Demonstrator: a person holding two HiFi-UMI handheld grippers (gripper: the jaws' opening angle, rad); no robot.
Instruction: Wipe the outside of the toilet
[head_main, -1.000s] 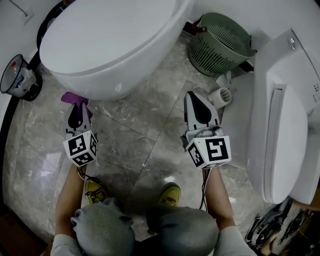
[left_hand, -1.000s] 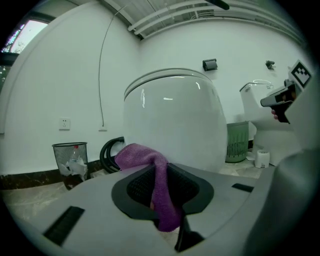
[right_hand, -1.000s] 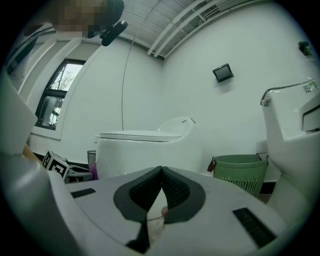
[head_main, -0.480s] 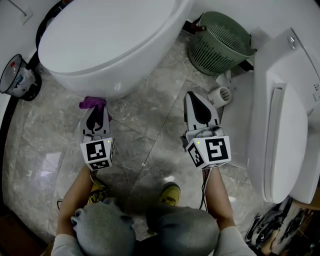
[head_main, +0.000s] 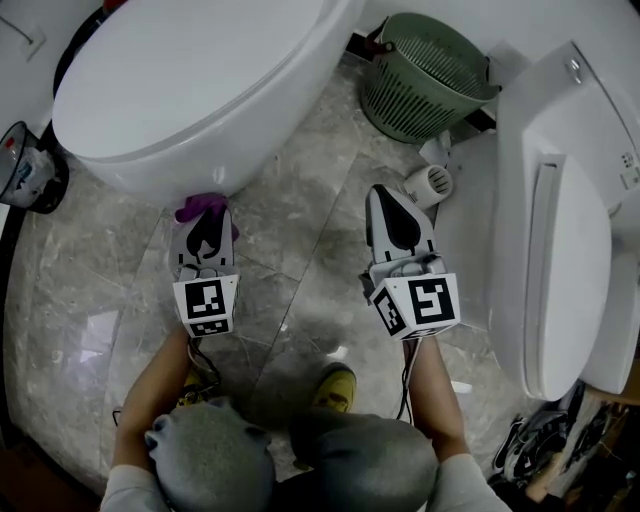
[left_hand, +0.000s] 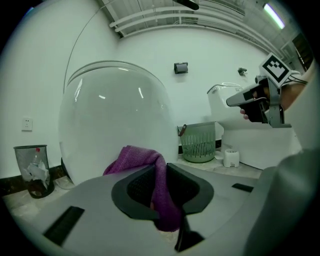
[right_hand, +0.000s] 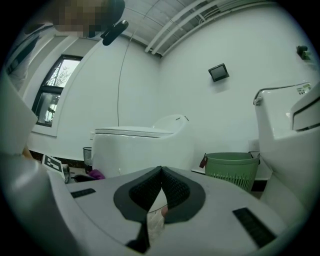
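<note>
At left centre of the head view, the left tongs clench a purple cloth close to the toilet bowl's lower front, apparently for wiping. The right tongs, clenched on nothing, hover mid-frame, probably kept clear.

No legible text is appearing. The left marker cube and right marker cube are showing only black-and-white square patterns. The small label on the white fixture, upper right, is showing print too small to read.
</note>
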